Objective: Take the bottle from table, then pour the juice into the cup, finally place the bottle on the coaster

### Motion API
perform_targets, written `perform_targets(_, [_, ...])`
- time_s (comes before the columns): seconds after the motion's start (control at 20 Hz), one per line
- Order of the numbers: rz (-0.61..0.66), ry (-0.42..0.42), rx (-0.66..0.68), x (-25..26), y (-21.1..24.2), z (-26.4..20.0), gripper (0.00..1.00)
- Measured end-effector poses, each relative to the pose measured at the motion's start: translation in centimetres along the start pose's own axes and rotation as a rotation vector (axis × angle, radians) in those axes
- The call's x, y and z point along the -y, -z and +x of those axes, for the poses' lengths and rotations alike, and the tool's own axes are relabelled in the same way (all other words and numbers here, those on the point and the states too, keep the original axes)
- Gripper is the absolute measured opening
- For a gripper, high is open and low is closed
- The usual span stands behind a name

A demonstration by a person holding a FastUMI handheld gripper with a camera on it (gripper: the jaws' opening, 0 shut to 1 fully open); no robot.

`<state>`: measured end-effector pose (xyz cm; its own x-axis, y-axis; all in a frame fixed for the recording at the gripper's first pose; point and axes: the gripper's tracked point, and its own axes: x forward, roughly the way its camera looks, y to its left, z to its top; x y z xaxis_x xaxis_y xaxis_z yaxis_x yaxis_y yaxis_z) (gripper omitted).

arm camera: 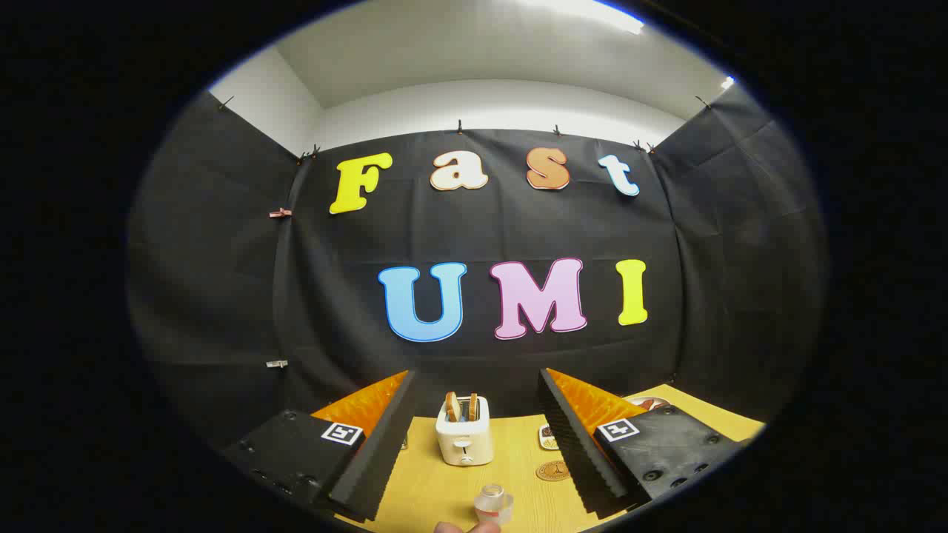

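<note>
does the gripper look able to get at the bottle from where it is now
Probably yes. The gripper has its fingers open wide, and the bottle sits low between them on the table, nearer than the toaster. A fingertip touches the table by it, which might hinder.

Bright ceiling strip lights [585,11] glare white overhead, lighting the bench [518,463] evenly with soft shadows. Fisheye distortion bows the walls outward. The spread tool [474,444] fingers look sharp.

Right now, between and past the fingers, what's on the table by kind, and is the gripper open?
Toaster: 1
Toast slices: 2
Round coasters: 1
Clear bottles: 1
Total: 5
Gripper: open, holding nothing.
</note>
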<state>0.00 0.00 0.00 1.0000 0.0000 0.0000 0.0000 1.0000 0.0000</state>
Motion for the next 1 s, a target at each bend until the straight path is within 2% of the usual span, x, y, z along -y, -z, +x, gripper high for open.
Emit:
perform_targets(0.7, [-0.026,-0.016,0.005,-1.7,0.4,-0.1,0.99])
perform_targets(1.0, [-0.036,0.015,0.093,-1.2,-0.7,-0.4,0.99])
